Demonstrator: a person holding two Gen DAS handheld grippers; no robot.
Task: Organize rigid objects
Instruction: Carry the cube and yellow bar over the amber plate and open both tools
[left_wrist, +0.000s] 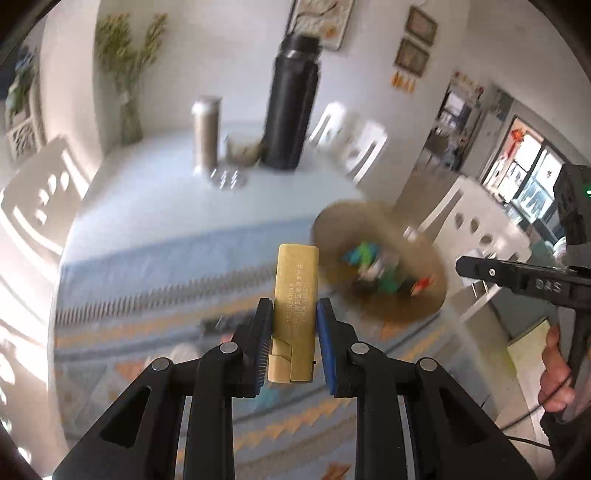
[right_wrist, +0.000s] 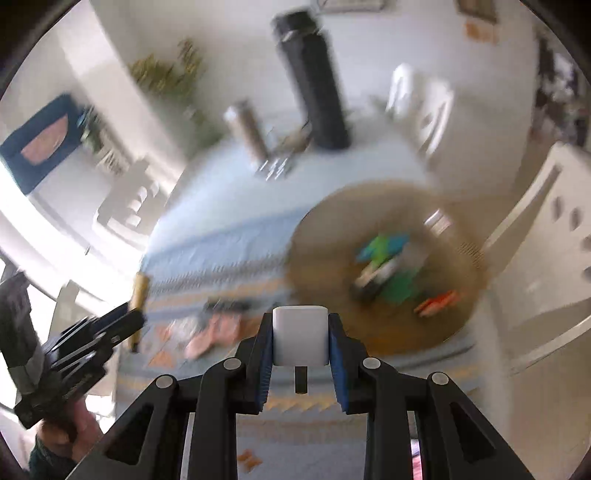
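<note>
My tongs hang above the patterned tablecloth (left_wrist: 155, 266), with open air beneath them. Ahead to the right, the round basket (right_wrist: 332, 229) blocks the table edge. At the far end, the tall black flask (left_wrist: 291, 103), steel cup (left_wrist: 207, 129) and small bowl (left_wrist: 242, 149) stand close together. The middle strip between lies open.

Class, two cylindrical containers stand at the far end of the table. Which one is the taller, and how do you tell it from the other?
The black bottle is the taller: dark, wide, and standing right of the shorter silver canister.
</note>
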